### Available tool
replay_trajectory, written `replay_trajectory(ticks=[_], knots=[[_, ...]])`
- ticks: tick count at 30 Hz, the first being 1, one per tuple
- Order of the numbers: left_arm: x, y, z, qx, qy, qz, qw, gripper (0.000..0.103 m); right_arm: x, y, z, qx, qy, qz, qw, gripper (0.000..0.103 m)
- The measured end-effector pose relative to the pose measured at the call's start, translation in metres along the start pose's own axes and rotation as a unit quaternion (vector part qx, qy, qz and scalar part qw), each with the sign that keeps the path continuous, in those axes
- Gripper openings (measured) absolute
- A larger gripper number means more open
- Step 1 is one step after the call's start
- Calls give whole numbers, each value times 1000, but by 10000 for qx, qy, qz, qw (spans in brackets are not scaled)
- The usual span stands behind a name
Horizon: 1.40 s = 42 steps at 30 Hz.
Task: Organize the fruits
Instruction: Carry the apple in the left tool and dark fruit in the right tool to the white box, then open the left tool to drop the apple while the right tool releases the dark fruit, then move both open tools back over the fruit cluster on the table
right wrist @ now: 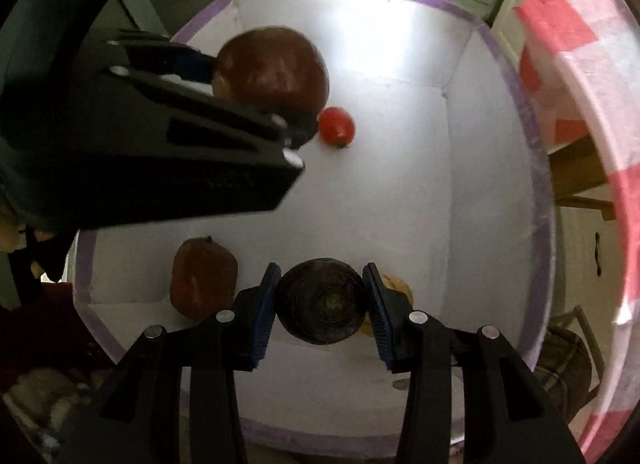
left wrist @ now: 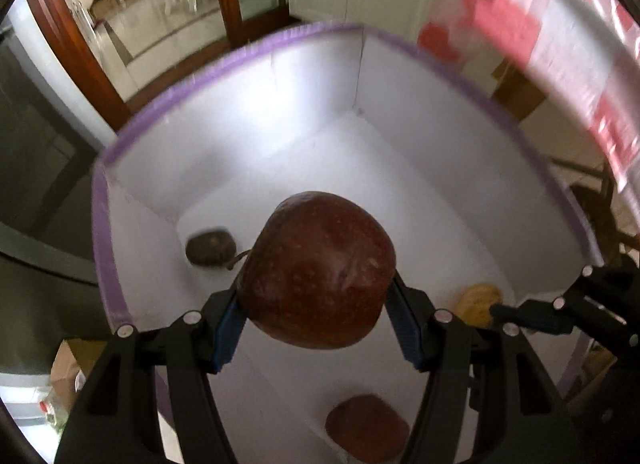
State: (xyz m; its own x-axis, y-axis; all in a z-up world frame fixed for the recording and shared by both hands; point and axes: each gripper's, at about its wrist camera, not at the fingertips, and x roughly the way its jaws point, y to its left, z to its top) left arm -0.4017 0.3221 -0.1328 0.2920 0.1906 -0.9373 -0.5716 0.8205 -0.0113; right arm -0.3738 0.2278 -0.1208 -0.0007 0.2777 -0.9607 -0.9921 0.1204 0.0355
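Your left claw (left wrist: pixel 316 314) grips a large dark-red apple (left wrist: pixel 318 270) above the white, purple-rimmed foam box (left wrist: pixel 420 112); your right claw (right wrist: pixel 322 306) clamps a small round dark-purple fruit (right wrist: pixel 322 300); ahead of it, a small red tomato (right wrist: pixel 337 126) lies on the box floor.

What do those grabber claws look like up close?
Both look the same. The left gripper and the right gripper are made of black plastic, with two long arms that branch like a fork. Each fingertip has a ridged blue pad on its inner side. Small round silver pins sit at the joints like shiny buttons. No cables or writing show.
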Motion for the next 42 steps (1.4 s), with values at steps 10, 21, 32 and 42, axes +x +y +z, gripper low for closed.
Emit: replay_trajectory(ticks=[10,21,32,42], knots=[[15,-2,-8,110,349,125,9993,64,1,4,-5,-36,57,54,10000,44],[-15,-10,6,180,-110,603,9980,81,-18,-2,-1,66,-295,169,9994,68],[-117,-42,68,52,-1741,1225,9771,99,-155,-45,-23,513,-2256,-342,9723,83],[-181,-205,135,1445,-2528,283,9562,101,-252,-143,-113,1806,-3228,-1523,9165,87]])
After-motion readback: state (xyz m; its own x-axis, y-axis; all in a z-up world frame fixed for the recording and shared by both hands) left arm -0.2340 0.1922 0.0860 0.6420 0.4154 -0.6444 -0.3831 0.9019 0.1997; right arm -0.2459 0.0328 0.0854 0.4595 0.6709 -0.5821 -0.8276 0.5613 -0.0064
